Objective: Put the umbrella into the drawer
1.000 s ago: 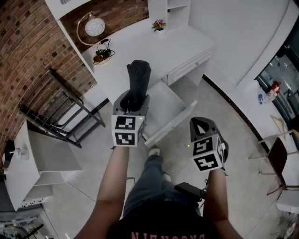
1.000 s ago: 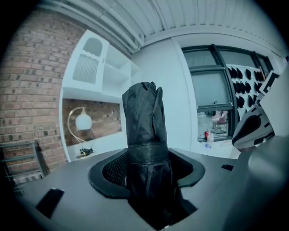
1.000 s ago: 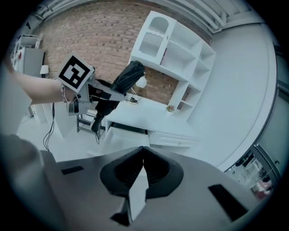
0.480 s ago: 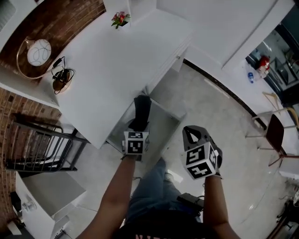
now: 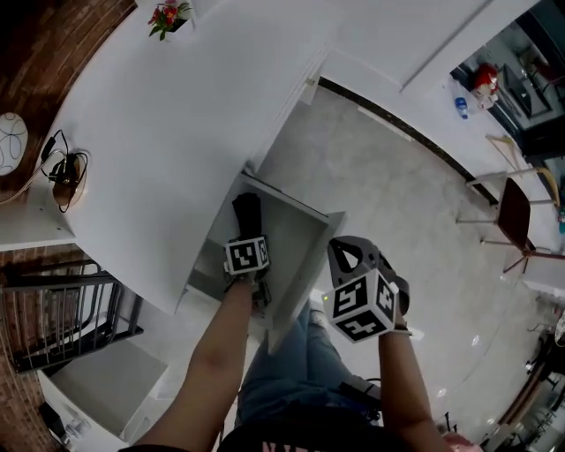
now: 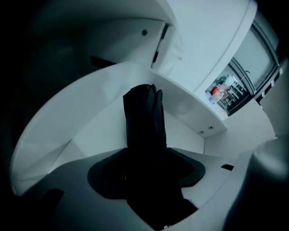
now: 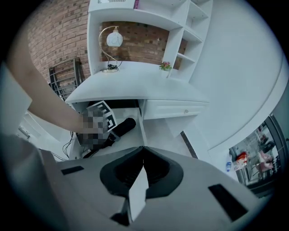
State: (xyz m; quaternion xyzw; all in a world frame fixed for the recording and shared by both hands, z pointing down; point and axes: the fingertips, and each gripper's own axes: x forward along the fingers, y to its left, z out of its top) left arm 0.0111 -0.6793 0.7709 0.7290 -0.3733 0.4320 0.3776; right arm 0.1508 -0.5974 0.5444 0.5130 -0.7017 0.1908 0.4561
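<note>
The black folded umbrella (image 5: 247, 210) lies with its far end down inside the open white drawer (image 5: 305, 231) under the desk. My left gripper (image 5: 246, 235) is shut on it, low within the drawer. From the left gripper view, the umbrella (image 6: 144, 119) stands straight out from the jaws against the drawer's pale walls (image 6: 90, 113). To the right, my right gripper (image 5: 339, 249) hangs just outside the drawer's front panel (image 5: 300, 291), jaws shut and holding nothing. The right gripper view shows the umbrella (image 7: 121, 127) and the left hand in the drawer (image 7: 132, 140), beyond my right gripper (image 7: 143, 149).
The white desk top (image 5: 177, 132) overhangs the drawer's back, with a flower pot (image 5: 168, 16) and a round lamp (image 5: 9, 141) on it. A black metal rack (image 5: 62, 309) stands at the left. A chair (image 5: 516, 212) stands far right on the grey floor.
My left gripper has come down from above the desk edge and carried the umbrella into the drawer. The right gripper sank and moved in toward the drawer front.
</note>
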